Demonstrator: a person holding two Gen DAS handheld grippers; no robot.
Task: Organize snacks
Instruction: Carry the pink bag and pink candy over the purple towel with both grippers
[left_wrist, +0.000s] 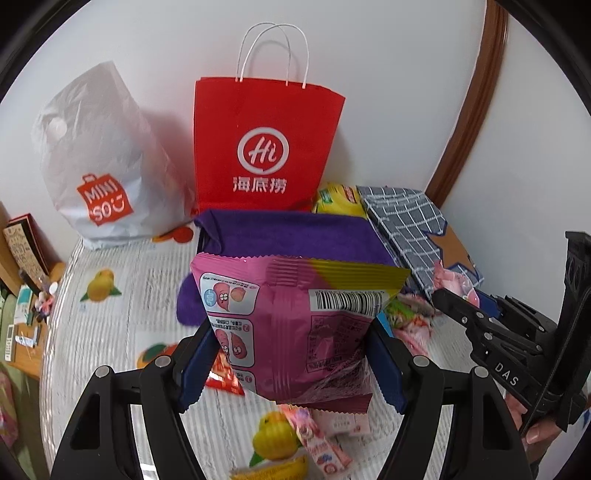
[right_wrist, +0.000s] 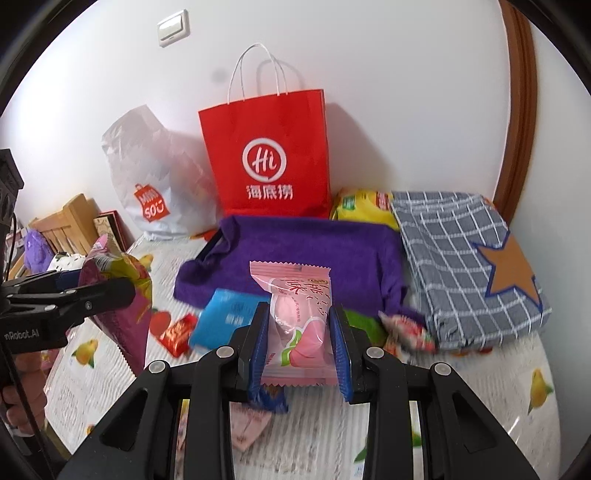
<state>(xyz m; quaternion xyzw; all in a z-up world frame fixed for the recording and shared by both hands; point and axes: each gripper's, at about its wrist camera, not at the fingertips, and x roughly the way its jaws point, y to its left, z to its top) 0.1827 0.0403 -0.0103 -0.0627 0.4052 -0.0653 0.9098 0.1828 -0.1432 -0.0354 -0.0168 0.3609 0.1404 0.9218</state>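
Note:
My left gripper is shut on a large magenta snack bag with a yellow corner and a barcode, held upright above the table. In the right wrist view this magenta bag shows at the left in that gripper. My right gripper is shut on a small pink snack packet, lifted off the table. A purple felt bag lies open behind both. Loose snacks lie on the table: a blue packet, a red candy and pink wrappers.
A red paper bag and a white plastic bag stand against the wall. A grey checked cloth bag with a star lies at the right, a yellow packet behind it. Wooden furniture borders the fruit-print tablecloth at the left.

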